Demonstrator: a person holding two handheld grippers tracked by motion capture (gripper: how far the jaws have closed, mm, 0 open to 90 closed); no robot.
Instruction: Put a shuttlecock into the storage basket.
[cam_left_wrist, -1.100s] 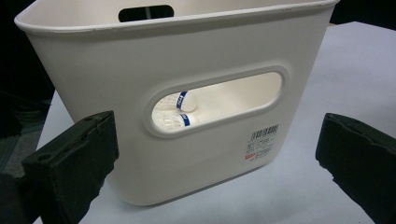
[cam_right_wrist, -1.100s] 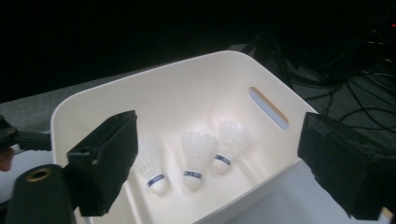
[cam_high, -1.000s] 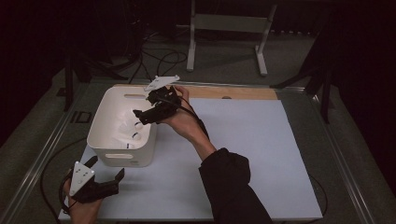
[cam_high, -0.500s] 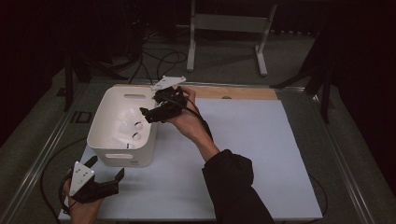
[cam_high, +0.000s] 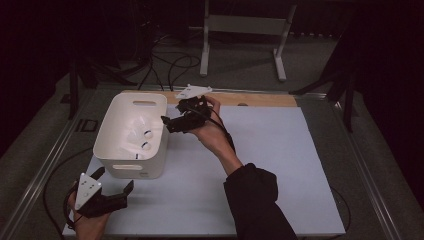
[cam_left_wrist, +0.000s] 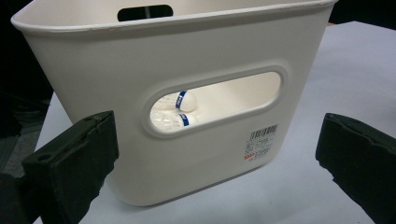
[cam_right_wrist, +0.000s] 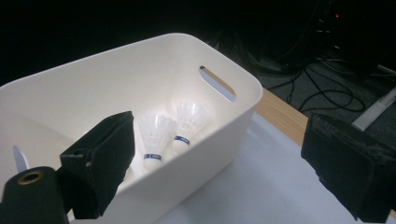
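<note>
A white bin (cam_high: 132, 172) stands at the left of the bench (cam_high: 280, 165), open at the top, so its inside is reachable from above. Two shuttlecocks (cam_right_wrist: 170, 133) lie on its floor. The right claw (cam_high: 170, 121) hovers, jaws apart, just at the bin's right rim. The left claw (cam_high: 114, 184) sits open near the bin's near wall, which blocks the way ahead. The bench to the right lies open.

Counts: two shuttlecocks, one bin, two grippers

One white bin (cam_high: 131, 137) sits on one white mat (cam_high: 280, 165), holding two shuttlecocks, one (cam_right_wrist: 155, 137) just beyond the right gripper (cam_high: 172, 121) and its left jaw, the other (cam_right_wrist: 189, 120) beside it. The bin has two slot handles. One left gripper (cam_high: 112, 186) sits just short of the bin's near wall.
</note>
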